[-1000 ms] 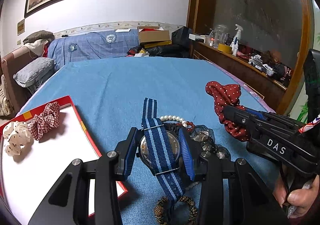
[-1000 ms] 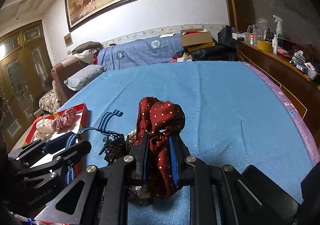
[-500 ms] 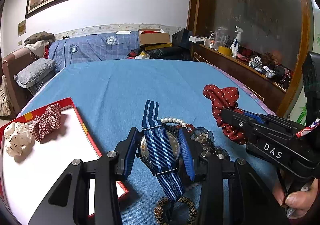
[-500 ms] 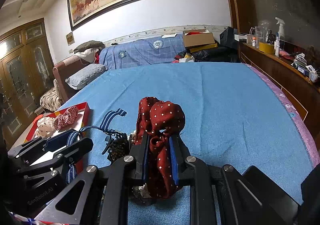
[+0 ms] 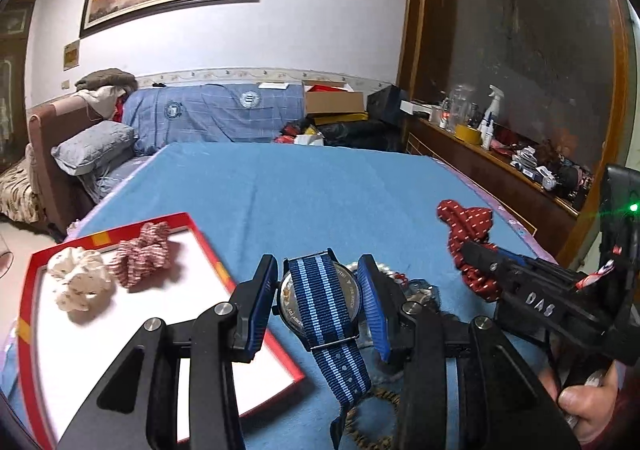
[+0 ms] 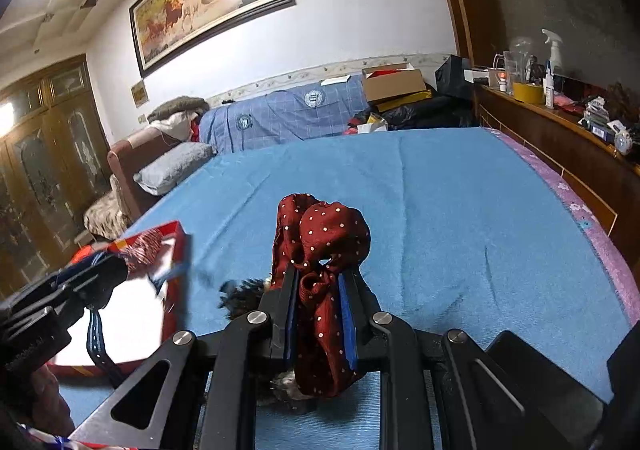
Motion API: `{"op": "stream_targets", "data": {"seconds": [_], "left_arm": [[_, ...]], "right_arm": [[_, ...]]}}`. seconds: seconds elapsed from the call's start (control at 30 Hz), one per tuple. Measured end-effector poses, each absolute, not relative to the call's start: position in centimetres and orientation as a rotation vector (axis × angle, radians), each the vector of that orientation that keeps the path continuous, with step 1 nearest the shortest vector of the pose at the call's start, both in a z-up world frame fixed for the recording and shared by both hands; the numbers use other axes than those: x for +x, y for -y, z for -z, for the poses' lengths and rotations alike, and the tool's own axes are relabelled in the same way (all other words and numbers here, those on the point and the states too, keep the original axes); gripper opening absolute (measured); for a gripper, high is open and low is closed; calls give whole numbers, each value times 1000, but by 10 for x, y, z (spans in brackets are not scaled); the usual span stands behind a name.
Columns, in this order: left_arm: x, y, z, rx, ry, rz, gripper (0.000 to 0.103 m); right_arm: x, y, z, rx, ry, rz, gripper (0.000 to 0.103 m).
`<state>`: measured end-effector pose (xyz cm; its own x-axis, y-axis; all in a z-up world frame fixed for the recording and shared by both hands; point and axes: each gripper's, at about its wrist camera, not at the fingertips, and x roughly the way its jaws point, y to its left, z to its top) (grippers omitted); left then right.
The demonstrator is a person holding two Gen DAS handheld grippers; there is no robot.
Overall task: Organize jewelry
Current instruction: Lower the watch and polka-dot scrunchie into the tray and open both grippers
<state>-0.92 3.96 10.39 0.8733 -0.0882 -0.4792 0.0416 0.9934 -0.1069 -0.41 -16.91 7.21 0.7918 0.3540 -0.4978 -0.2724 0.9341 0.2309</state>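
While a blue bed [image 5: 320,186] carries everything, a red-rimmed tray [image 5: 208,250] is seen at the left, and a cream scrunchie [image 5: 78,282] and a red-checked scrunchie [image 5: 144,252] are laid in it side by side. Just right of the tray, a watch [image 5: 320,298] with a blue striped strap is gripped across its case by the left hand-held gripper [image 5: 318,300], and the strap's lower end is left hanging over the tray's near corner. Behind and below the watch, a heap of beads [image 5: 404,282] is partly hidden by the pads. Farther right, a dark red dotted scrunchie [image 6: 320,250] is clamped in the right hand-held gripper [image 6: 320,310], held clear of the bed above the heap. Along the right wall, a cluttered wooden shelf [image 5: 500,166] is seen.
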Motion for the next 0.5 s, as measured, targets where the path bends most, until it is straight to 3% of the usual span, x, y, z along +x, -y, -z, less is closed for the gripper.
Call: {"op": "stream_targets", "data": {"seconds": [0.5], "left_arm": [[-51,-118,-136,-125,-440,-79,40]], "right_arm": [[-35,98,-100,126,-512,-515,20]]}}
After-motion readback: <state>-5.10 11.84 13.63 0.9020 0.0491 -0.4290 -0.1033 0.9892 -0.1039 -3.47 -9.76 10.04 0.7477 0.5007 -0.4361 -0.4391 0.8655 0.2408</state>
